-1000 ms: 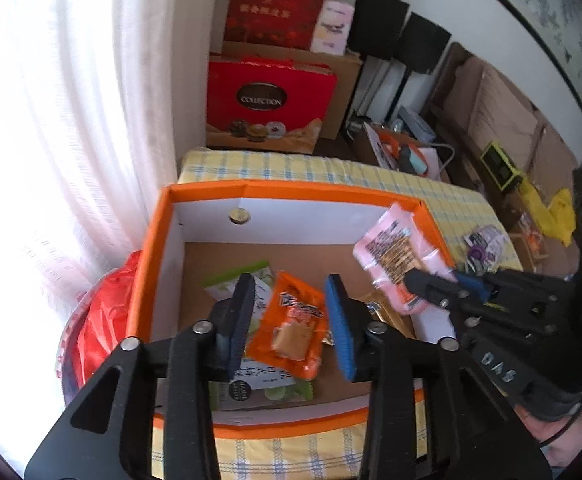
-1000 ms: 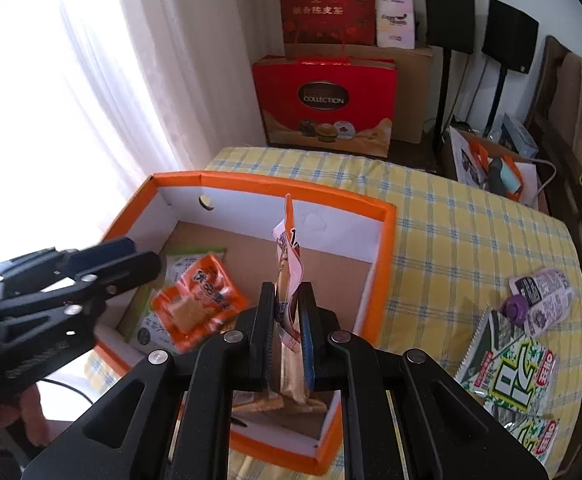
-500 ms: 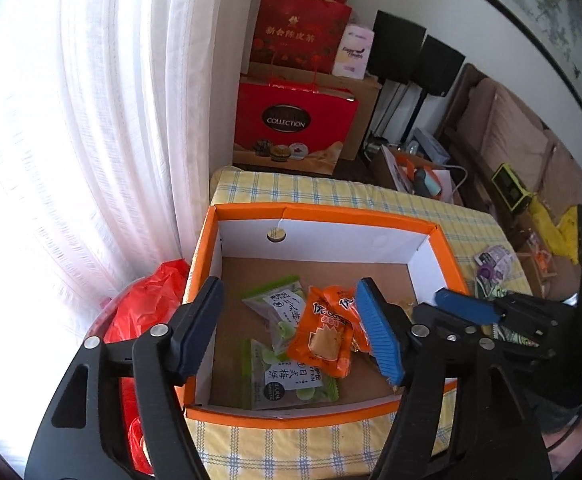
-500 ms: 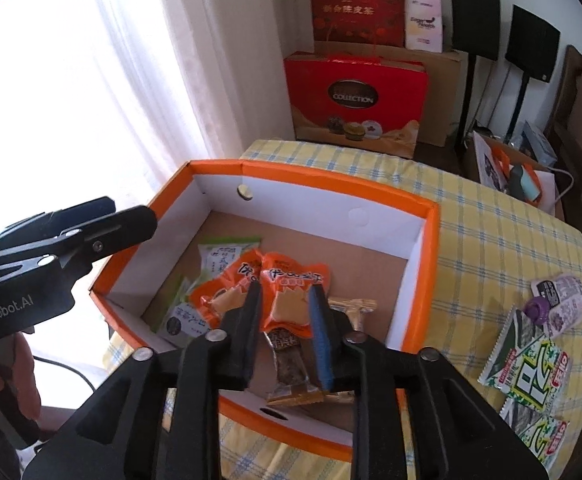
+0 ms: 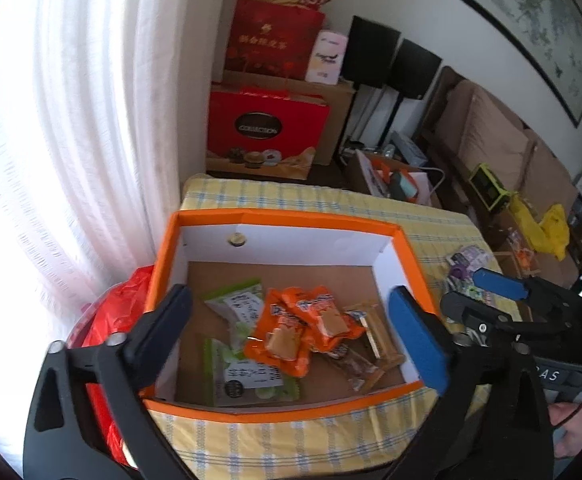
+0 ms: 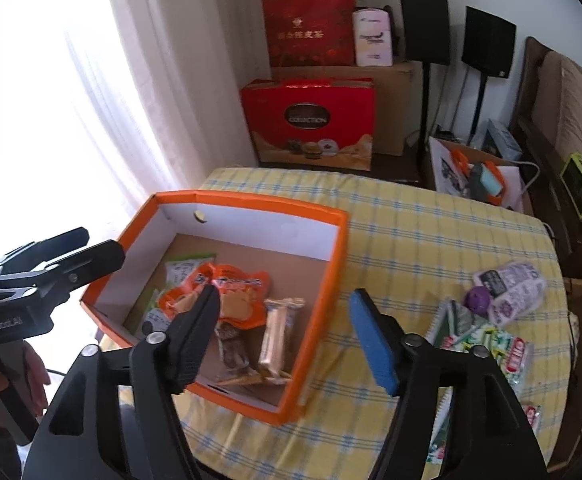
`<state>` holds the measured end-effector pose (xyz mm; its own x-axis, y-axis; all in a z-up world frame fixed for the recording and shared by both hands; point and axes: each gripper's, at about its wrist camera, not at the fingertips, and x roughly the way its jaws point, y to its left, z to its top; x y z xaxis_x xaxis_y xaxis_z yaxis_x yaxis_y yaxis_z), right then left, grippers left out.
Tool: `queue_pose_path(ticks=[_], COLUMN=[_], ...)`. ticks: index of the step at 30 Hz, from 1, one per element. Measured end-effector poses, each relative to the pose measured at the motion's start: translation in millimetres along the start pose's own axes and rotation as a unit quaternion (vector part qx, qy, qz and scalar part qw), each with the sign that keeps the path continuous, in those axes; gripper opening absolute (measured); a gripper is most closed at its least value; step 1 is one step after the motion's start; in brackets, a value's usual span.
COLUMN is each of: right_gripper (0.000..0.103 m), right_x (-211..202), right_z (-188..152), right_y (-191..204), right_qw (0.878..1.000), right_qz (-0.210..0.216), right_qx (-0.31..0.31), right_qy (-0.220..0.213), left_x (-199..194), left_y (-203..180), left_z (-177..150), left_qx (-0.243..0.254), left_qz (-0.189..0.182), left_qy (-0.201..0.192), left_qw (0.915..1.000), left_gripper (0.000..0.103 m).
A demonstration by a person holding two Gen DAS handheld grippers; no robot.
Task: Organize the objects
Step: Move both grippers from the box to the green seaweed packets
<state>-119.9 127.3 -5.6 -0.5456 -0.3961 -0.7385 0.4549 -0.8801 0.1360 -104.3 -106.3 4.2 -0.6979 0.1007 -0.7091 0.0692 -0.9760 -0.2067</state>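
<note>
An orange-rimmed cardboard box (image 5: 291, 217) (image 6: 341, 240) sits on the yellow checked table. It holds two orange snack packets (image 5: 299, 326) (image 6: 231, 300), green packets (image 5: 235, 304) (image 6: 189, 266), a brown bar (image 5: 355, 364) (image 6: 233, 346) and a beige bar (image 6: 277, 330). My left gripper (image 5: 291, 338) is open and empty above the box's near side. My right gripper (image 6: 287, 338) is open and empty above the box's right wall. A purple packet (image 6: 509, 290) and green-white packets (image 6: 475, 336) lie on the table right of the box.
A red plastic bag (image 5: 111, 312) hangs left of the table by the white curtain. Red gift boxes (image 6: 309, 120), speakers on stands and an open carton with an orange tool (image 6: 479, 176) stand on the floor behind. A sofa lines the right wall.
My right gripper let go of the pink-white bar into the box, opened wide and pulled back to the right. My left gripper opened wide and drew back from the orange packet.
</note>
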Motion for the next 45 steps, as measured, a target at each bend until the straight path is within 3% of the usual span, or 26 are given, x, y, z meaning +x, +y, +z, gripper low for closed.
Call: queue_pose_path(ticks=[1,6,12,28,38,45], right_gripper=[0.088,0.088,0.088,0.088,0.088,0.088], right_x=[-2.3,-15.2,-38.8,-84.9,-85.7,-83.6], right_z=[-0.8,-6.1,-16.1,-52.6,-90.4,-112.5], right_y=[-3.1,-20.9,-50.3,-163.8,-206.7,-216.5], right_qw=[1.000,1.000,0.999,0.989,0.981,0.980], right_qz=[0.001,-0.010,-0.030,-0.093,-0.095,-0.096], right_qx=[0.002,0.012,0.024,0.116,0.167,0.175], right_qy=[-0.002,-0.002,-0.008,-0.022,-0.002,0.015], left_x=[-1.7,-7.3,-3.3,13.9,27.9,44.5], left_y=[-3.0,-27.1,-53.4,-122.9,-182.2,-212.2], left_z=[-0.2,-2.1,-6.7,-19.5,-45.2,-61.0], left_qx=[0.002,0.022,0.031,0.064,0.124,0.146], left_qz=[-0.005,-0.020,-0.049,-0.095,-0.119,-0.141], left_qy=[-0.003,-0.012,0.004,0.039,0.062,0.088], left_qw=[1.0000,0.9995,0.9983,0.9927,0.9832,0.9752], left_gripper=[0.103,0.103,0.103,0.103,0.103,0.099])
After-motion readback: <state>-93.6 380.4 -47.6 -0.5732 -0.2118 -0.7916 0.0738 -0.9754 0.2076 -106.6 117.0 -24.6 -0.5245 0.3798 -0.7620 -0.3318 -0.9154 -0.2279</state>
